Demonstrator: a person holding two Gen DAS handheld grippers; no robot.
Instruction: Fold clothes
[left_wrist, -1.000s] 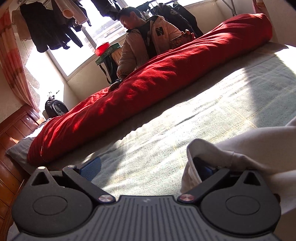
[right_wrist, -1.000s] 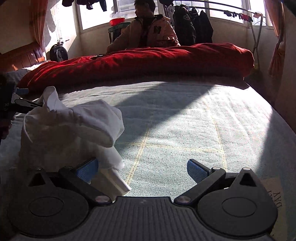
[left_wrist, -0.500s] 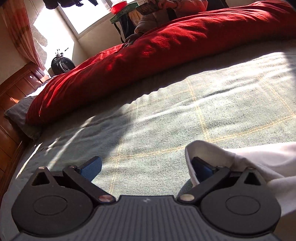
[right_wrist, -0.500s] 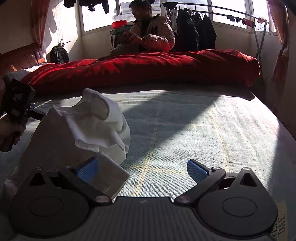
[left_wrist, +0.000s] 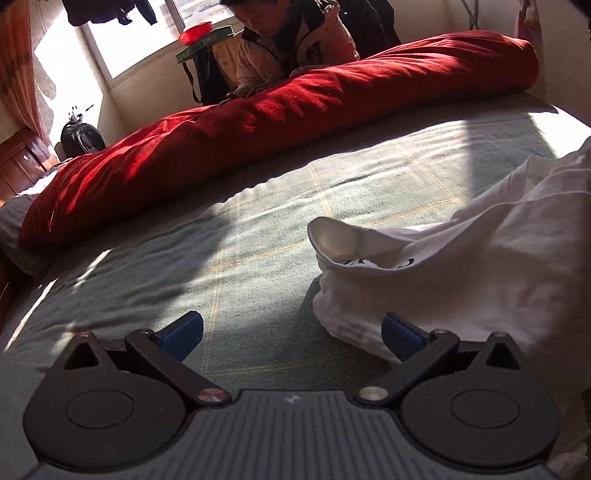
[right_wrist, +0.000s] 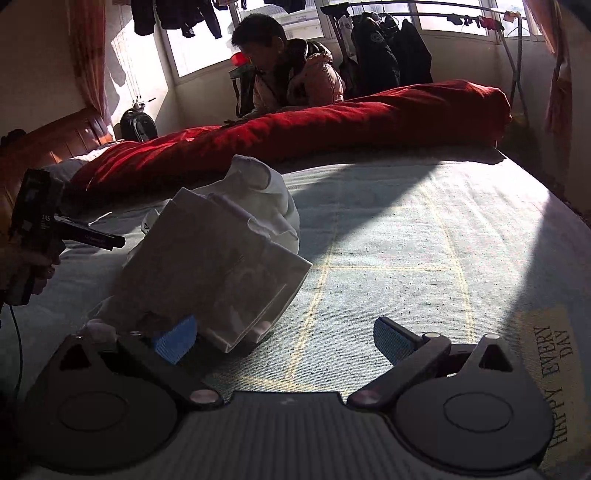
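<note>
On the pale green checked bed cover, crumpled white cotton garment at three o'clock of left gripper, touching its right finger. Jaws spread wide, holding nothing. Same for right gripper: wide open, empty, garment at ten o'clock over its left finger.

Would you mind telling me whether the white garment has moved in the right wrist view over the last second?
Yes. The white garment has slumped lower and spread rightward across the green bedspread; its top peak, a second ago left of the red quilt, now sits nearer the quilt's middle.
</note>
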